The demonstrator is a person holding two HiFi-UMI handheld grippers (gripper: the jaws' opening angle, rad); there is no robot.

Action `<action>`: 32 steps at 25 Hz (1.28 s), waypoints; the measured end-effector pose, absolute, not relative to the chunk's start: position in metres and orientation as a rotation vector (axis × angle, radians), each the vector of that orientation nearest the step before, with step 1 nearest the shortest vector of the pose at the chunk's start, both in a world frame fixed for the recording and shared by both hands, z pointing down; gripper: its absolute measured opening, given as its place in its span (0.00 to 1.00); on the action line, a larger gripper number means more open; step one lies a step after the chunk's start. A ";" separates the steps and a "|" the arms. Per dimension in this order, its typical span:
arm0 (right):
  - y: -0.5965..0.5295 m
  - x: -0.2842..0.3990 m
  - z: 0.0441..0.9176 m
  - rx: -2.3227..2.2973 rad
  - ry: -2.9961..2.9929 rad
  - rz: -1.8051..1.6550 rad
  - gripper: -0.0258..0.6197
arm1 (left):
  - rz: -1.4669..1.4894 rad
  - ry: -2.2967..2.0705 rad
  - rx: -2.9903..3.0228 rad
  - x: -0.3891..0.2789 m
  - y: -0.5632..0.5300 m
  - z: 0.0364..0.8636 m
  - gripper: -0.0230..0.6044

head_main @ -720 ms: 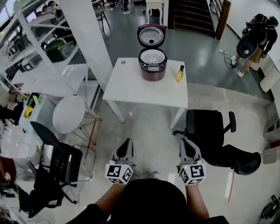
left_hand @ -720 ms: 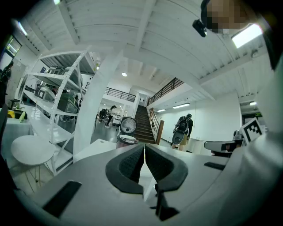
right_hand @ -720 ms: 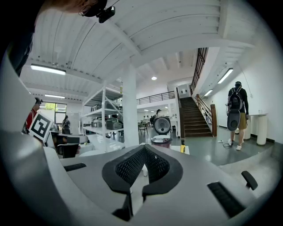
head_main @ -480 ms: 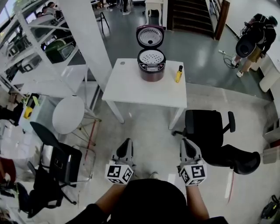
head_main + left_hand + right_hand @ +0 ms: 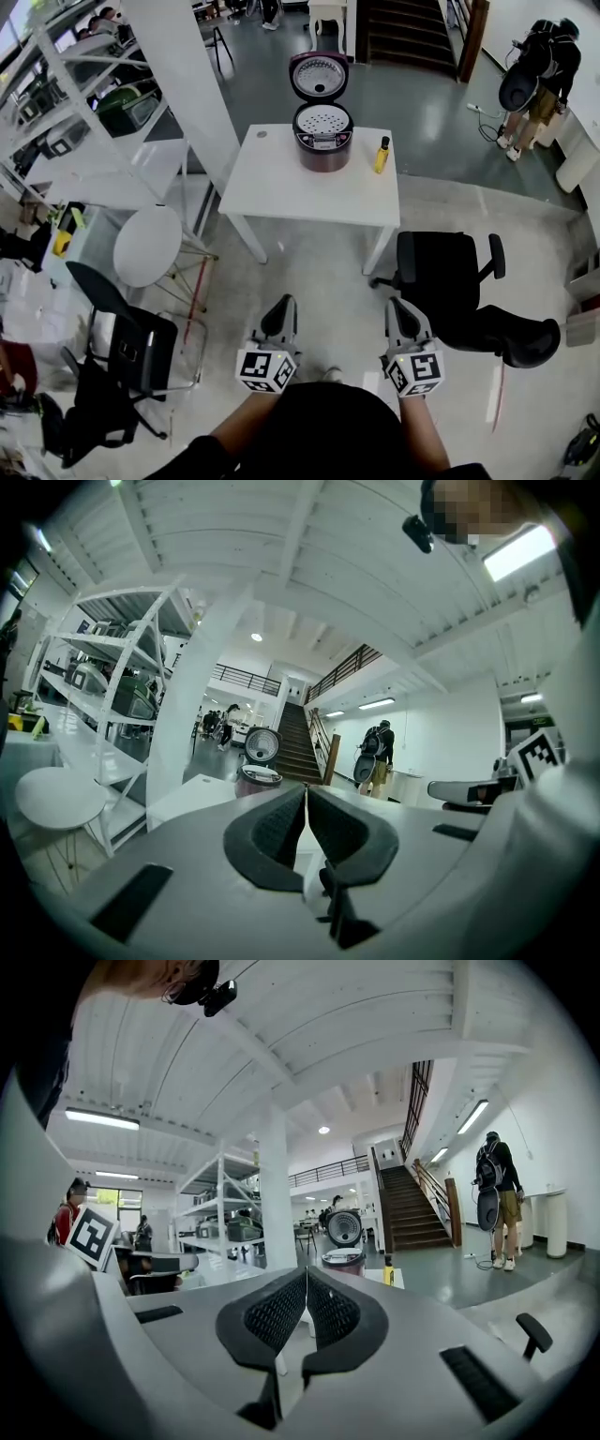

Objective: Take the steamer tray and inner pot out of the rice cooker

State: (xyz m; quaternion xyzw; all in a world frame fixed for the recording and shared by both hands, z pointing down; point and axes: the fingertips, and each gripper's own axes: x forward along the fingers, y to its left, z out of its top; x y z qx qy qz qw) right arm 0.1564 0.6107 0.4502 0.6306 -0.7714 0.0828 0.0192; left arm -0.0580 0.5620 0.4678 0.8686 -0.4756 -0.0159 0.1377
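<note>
Closed and empty, the left tongs [image 5: 283, 306] and right tongs [image 5: 397, 307] should open on nearing the rice cooker [image 5: 323, 141] at the desk's [image 5: 309, 197] far edge.

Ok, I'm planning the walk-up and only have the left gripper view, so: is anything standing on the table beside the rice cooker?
Observer: Yes. The head view shows a yellow bottle upright on the white table, right of the rice cooker and not touching it.
Operator: Is the steamer tray in place?
Observer: Yes, seen from above, the perforated steamer tray sits in the cooker's open top.
Operator: And the right gripper?
Observer: The right gripper is shut with nothing between its jaws, well short of the table.
</note>
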 end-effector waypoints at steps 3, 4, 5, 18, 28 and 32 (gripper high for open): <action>0.614 0.161 0.451 1.954 -2.377 0.237 0.04 | -0.009 -1.390 2.512 -0.058 0.566 0.473 0.05; 0.615 0.163 0.450 1.954 -2.373 0.231 0.04 | 0.003 -1.393 2.514 -0.058 0.566 0.474 0.05; 0.616 0.165 0.450 1.952 -2.371 0.226 0.04 | 0.010 -1.390 2.517 -0.057 0.566 0.474 0.05; 0.616 0.176 0.452 1.892 -2.421 0.217 0.34 | -0.013 -1.335 2.537 -0.045 0.566 0.477 0.39; 0.614 0.174 0.475 1.832 -2.440 0.310 0.37 | 0.060 -1.386 2.454 -0.058 0.569 0.500 0.46; 0.604 0.165 0.480 1.831 -2.455 0.326 0.37 | 0.019 -1.410 2.448 -0.072 0.562 0.498 0.46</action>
